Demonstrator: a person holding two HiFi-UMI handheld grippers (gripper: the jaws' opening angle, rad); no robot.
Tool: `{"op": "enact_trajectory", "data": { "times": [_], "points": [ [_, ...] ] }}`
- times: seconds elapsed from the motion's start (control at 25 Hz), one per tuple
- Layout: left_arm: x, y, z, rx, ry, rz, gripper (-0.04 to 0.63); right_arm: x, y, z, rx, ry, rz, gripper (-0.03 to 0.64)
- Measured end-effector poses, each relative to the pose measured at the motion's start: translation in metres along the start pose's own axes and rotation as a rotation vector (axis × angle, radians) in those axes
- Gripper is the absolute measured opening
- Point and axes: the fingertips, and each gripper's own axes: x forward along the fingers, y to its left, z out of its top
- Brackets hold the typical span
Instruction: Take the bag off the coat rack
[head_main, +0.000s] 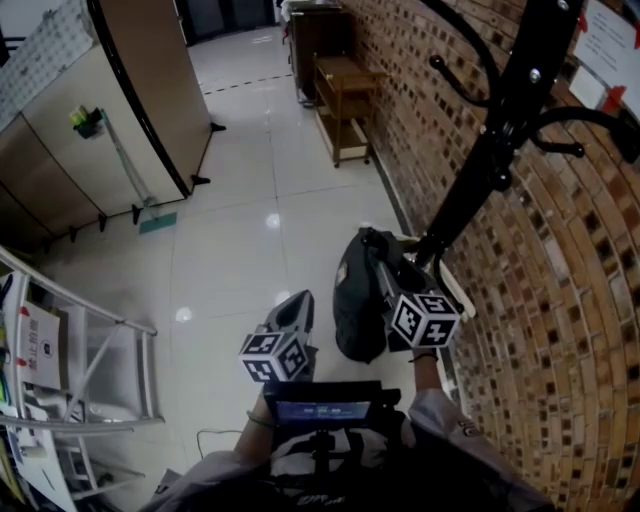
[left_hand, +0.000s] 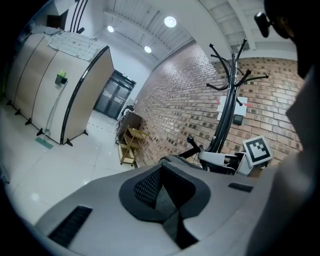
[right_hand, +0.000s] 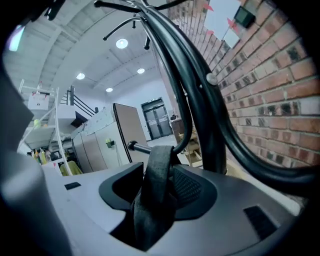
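Observation:
A dark bag (head_main: 355, 300) hangs low beside the black coat rack (head_main: 470, 180) by the brick wall. Its strap (right_hand: 157, 185) loops over a hook (right_hand: 189, 120) of the rack and runs down between the jaws of my right gripper (right_hand: 160, 192). Those jaws stand wide, with an empty gap on the strap's left side. In the head view the right gripper (head_main: 382, 250) reaches to the bag's top. My left gripper (head_main: 297, 303) hovers left of the bag, apart from it, its pads together and empty (left_hand: 165, 182).
The brick wall (head_main: 560, 300) runs along the right. A wooden shelf unit (head_main: 345, 95) stands farther along it. Curved partition panels (head_main: 150, 80) and a mop (head_main: 135, 185) are at the left, a metal frame (head_main: 90, 350) near left. White tile floor (head_main: 250, 230) lies between.

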Motion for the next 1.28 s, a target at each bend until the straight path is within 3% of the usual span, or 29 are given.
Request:
{"op": "enact_trajectory", "data": {
  "times": [0.24,0.52,0.68,0.96,1.28],
  "points": [
    [0.007,0.012,0.002,0.007,0.005,0.017,0.008,0.013,0.008,-0.002,0.008,0.017,0.115,0.176],
    [0.009,0.027,0.009,-0.006,0.000,0.048,0.008,0.010,0.016,0.002,0.064,-0.001,0.266,0.098],
    [0.012,0.029,0.012,0.001,0.002,0.048,0.008,0.007,0.021,0.008,0.088,-0.060,0.290,0.087],
    [0.016,0.038,0.014,-0.007,0.004,0.059,0.008,0.004,0.025,0.014,0.160,-0.055,0.301,0.084],
    [0.022,0.038,0.018,-0.011,-0.002,0.056,0.008,0.000,0.074,0.034,0.111,-0.054,0.418,0.080]
  ]
}}
